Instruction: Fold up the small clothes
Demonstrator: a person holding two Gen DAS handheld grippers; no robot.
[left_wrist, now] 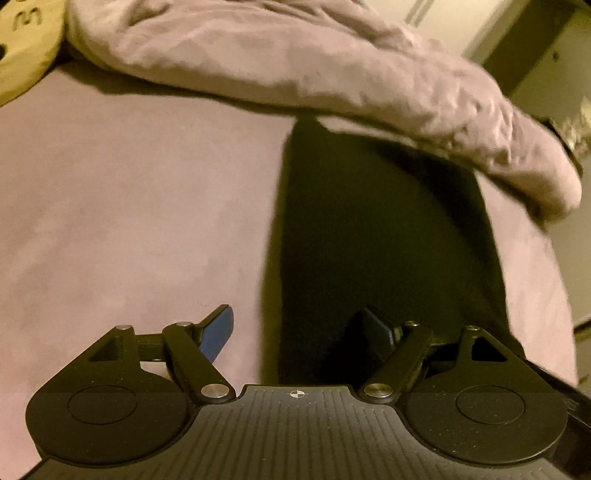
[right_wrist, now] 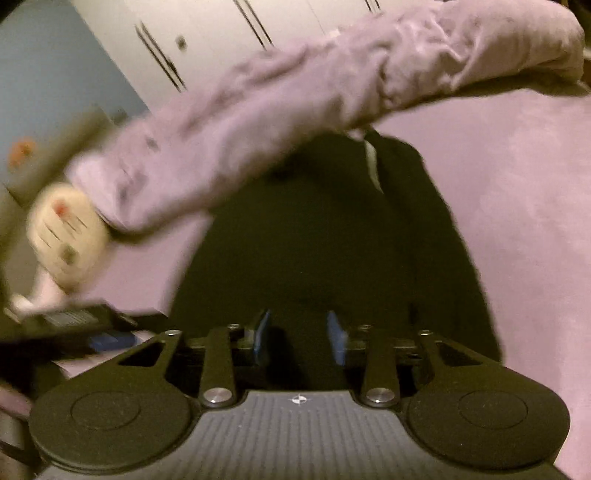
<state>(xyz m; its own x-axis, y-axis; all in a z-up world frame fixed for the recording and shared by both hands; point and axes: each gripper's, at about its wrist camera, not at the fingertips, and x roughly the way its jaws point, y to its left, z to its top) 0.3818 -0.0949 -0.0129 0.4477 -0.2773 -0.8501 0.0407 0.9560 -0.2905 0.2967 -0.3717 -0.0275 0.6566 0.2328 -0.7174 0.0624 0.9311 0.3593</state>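
A dark, nearly black garment (left_wrist: 380,229) lies flat on a mauve bed sheet (left_wrist: 129,206). In the left wrist view my left gripper (left_wrist: 301,332) is wide open at the garment's near left edge, its left blue pad (left_wrist: 218,334) over the sheet, its right finger over the dark cloth. In the right wrist view the same garment (right_wrist: 325,240) fills the middle, with a pale label (right_wrist: 371,162) near its far end. My right gripper (right_wrist: 299,338) is open, both blue pads just above the cloth, holding nothing.
A crumpled mauve duvet (left_wrist: 295,66) is bunched along the far side of the bed, also in the right wrist view (right_wrist: 295,96). A cream patterned cushion (right_wrist: 66,236) lies at its left end. White wardrobe doors (right_wrist: 229,33) stand behind. A yellow pillow (left_wrist: 26,40) sits at far left.
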